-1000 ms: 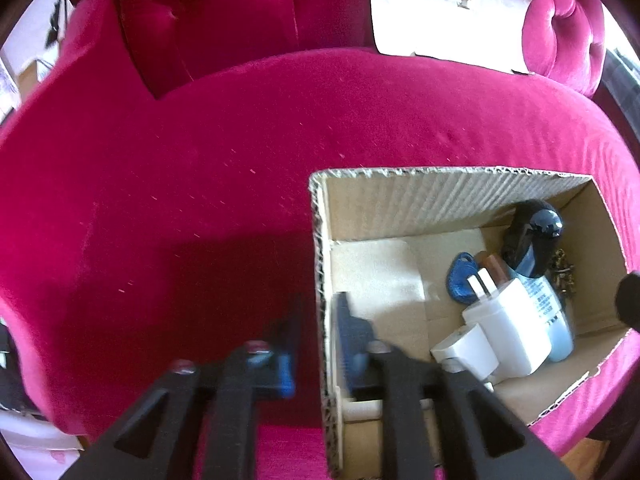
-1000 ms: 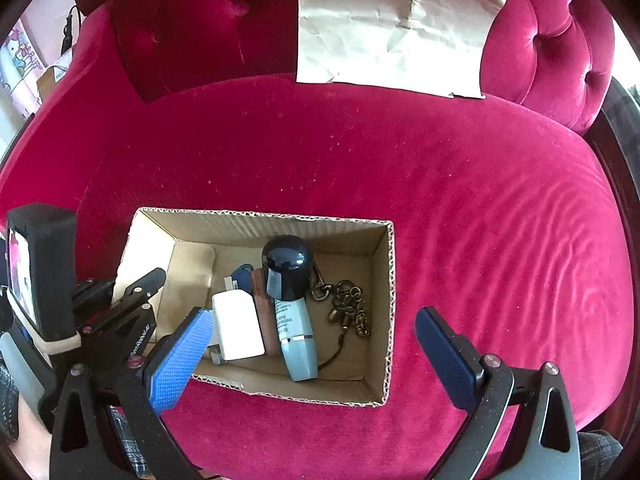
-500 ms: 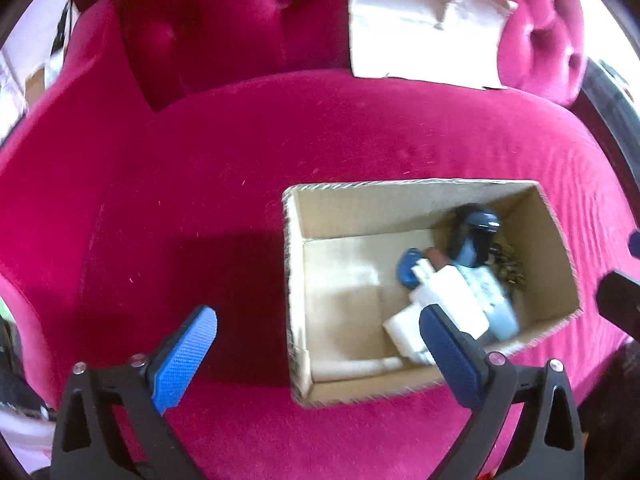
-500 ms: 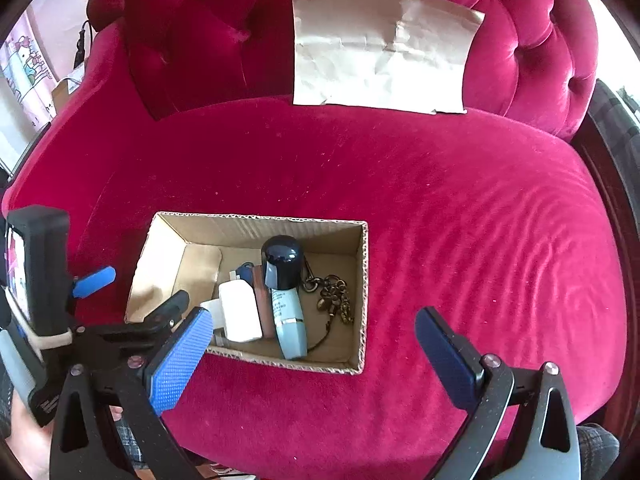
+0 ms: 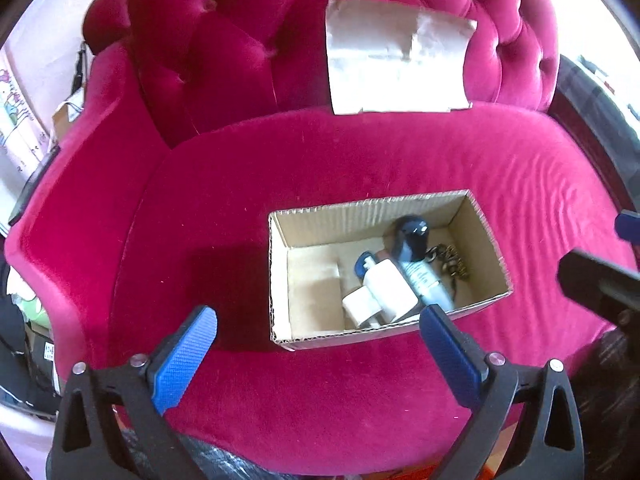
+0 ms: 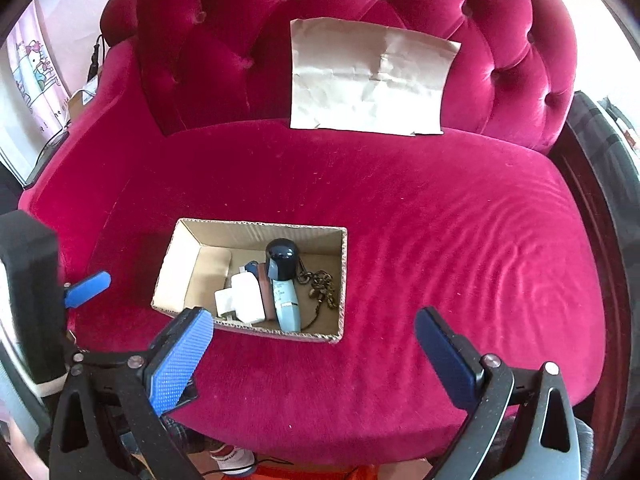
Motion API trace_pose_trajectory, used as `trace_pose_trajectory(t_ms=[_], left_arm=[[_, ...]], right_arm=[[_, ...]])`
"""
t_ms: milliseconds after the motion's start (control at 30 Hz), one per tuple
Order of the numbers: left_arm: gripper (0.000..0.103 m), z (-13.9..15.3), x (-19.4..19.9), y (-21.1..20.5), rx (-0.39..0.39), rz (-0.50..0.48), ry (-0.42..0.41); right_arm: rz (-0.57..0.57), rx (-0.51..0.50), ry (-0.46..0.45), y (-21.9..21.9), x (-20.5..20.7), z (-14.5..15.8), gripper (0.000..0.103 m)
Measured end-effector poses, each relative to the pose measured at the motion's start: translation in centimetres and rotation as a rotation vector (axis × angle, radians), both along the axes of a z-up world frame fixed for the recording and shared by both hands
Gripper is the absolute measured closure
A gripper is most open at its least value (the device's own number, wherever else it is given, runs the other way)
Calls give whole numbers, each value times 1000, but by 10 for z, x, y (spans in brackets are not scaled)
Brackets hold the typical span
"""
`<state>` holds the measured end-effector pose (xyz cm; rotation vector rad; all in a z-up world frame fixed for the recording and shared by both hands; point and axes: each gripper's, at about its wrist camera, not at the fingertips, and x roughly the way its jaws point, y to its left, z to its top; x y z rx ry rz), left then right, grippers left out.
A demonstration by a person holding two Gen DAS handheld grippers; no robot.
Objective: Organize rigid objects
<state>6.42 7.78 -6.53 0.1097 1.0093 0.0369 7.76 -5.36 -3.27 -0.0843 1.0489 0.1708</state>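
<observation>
Two empty grippers held above a cardboard box of small items on a crimson velvet sofa

Left wrist view: left gripper (image 5: 318, 334) spread wide, nothing betw its blue pads; cardboard box (image 5: 486, 240) sits on the sofa seat (image 5: 224, 208) just beyond, w/ white chargers (image 5: 386, 290), a dark-capped bottle (image 5: 416, 256) & a chain (image 5: 450, 260) inside. Right wrist view: right gripper (image 6: 314, 336) also wide open & empty, box (image 6: 170, 276) ahead to its left; brown paper sheet (image 6: 368, 80) leans on the backrest
</observation>
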Motion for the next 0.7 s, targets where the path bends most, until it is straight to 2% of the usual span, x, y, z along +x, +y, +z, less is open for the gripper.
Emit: trace_pose_trajectory(t_ms=[267, 700], left_arm=[[0, 29, -23, -14, 23, 19, -24], [0, 52, -51, -33, 13, 53, -16]], right_arm=[[-1, 10, -22, -4, -21, 24, 0], [-12, 20, -60, -9, -44, 46, 0]])
